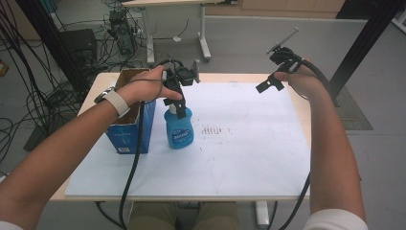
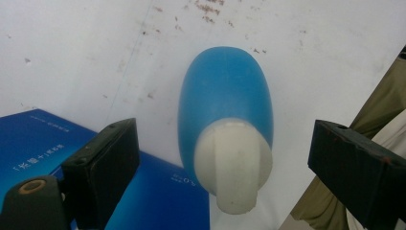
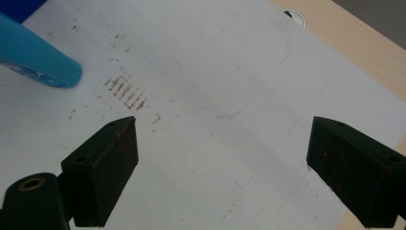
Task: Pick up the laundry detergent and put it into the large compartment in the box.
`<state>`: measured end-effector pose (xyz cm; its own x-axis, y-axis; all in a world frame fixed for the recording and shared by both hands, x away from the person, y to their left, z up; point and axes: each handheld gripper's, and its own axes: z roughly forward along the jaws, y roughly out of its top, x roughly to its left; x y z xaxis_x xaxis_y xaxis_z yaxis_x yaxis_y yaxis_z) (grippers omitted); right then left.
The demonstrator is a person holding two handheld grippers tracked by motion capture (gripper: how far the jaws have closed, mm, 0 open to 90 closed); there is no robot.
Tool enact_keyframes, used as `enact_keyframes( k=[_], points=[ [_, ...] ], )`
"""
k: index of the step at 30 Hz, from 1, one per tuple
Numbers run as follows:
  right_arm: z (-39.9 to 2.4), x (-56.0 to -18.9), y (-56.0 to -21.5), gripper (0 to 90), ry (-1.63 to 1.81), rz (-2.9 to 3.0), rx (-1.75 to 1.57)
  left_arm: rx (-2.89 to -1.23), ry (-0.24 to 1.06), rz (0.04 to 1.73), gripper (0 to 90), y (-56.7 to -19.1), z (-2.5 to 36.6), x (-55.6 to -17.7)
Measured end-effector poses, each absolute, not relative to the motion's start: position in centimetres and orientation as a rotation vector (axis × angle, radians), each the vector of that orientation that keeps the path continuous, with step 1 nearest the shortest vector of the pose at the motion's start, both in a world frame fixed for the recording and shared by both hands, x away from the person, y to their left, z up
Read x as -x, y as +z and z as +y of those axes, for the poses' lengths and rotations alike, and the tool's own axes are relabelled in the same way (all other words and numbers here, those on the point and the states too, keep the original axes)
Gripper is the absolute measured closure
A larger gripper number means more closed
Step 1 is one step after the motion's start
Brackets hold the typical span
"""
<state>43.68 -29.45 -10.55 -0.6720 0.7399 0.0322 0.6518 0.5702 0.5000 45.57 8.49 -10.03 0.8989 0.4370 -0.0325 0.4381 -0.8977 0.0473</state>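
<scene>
Left gripper [image 1: 178, 106] hangs right over the blue bottle [image 1: 179, 128], jaws spread wide either side of the white cap [image 2: 233, 165], gaps on both sides, nothing gripped. Right gripper [image 1: 268, 85] held up over the far right of the table, jaws wide apart, empty, bare sheet below it in the right gripper view.

Bottle stands upright on the white sheet [image 1: 249, 153], left of centre, just beside the blue box [image 1: 129, 132]; touching or not, cannot tell. Looks like rigid plastic, smooth and rounded, so likely slippery on the body; fill level not visible, so weight is a guess, probably light to moderate. Best hold, by my read: the cap, which has a flat-sided ridge the pads can square up on; the domed shoulder would squeeze out. A top-heavy grab could tip it, so come down straight.

Box is open-topped cardboard, brown inside, blue outside with white print; the person's left hand [image 1: 148, 86] covers the opening, contents not visible. Brown smudges on the sheet near the bottle.
</scene>
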Motion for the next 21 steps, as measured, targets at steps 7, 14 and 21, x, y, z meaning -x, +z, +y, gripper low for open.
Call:
enact_keyframes(
  k=[7, 14, 21],
  points=[
    [-29.39, -43.71, -10.55, 10.4, 0.719, 2.620, -1.173, -3.001, -0.028, 0.699, 10.9, -10.05, 8.64, -45.51],
    [-29.40, -43.75, -10.57, 10.4, 0.719, 2.621, -1.174, -2.999, -0.029, 0.699, 11.0, -10.07, 8.68, -45.54],
    [-29.36, -43.72, -10.55, 10.4, 0.721, 2.620, -1.173, -3.000, -0.029, 0.695, 10.9, -10.05, 8.71, -45.52]
  ],
)
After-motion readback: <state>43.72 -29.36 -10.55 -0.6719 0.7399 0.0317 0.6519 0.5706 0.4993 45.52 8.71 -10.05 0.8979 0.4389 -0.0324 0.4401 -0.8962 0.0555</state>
